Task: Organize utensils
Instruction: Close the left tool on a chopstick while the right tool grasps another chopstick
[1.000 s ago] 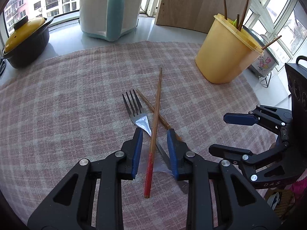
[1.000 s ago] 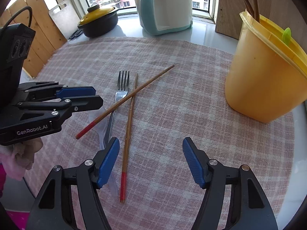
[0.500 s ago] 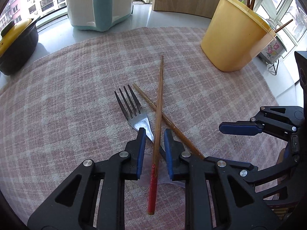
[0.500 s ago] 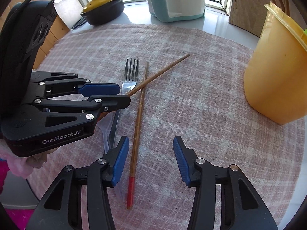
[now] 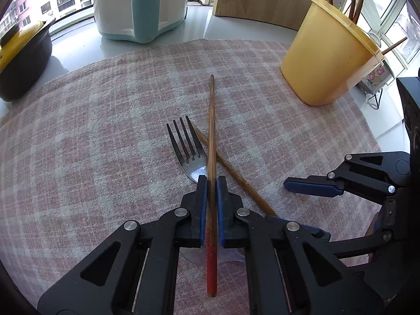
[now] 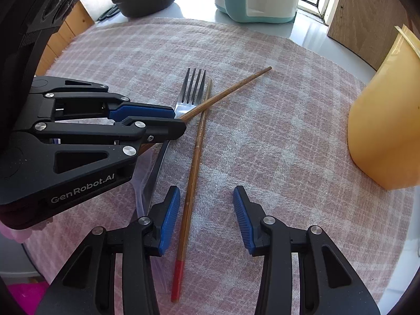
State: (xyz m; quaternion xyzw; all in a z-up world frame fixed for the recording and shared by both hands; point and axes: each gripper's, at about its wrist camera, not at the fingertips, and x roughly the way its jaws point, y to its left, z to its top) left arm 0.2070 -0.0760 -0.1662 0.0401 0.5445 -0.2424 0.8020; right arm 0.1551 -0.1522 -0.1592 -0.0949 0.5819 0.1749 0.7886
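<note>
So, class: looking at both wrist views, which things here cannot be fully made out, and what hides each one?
- Fork handle: right wrist view, the left gripper covers its middle.
- Yellow container contents: right wrist view, rim cut off by the frame edge.
- Second chopstick red end: left wrist view, hidden behind the left gripper's fingers.
- Black pot: left wrist view, cropped by the fisheye edge.
</note>
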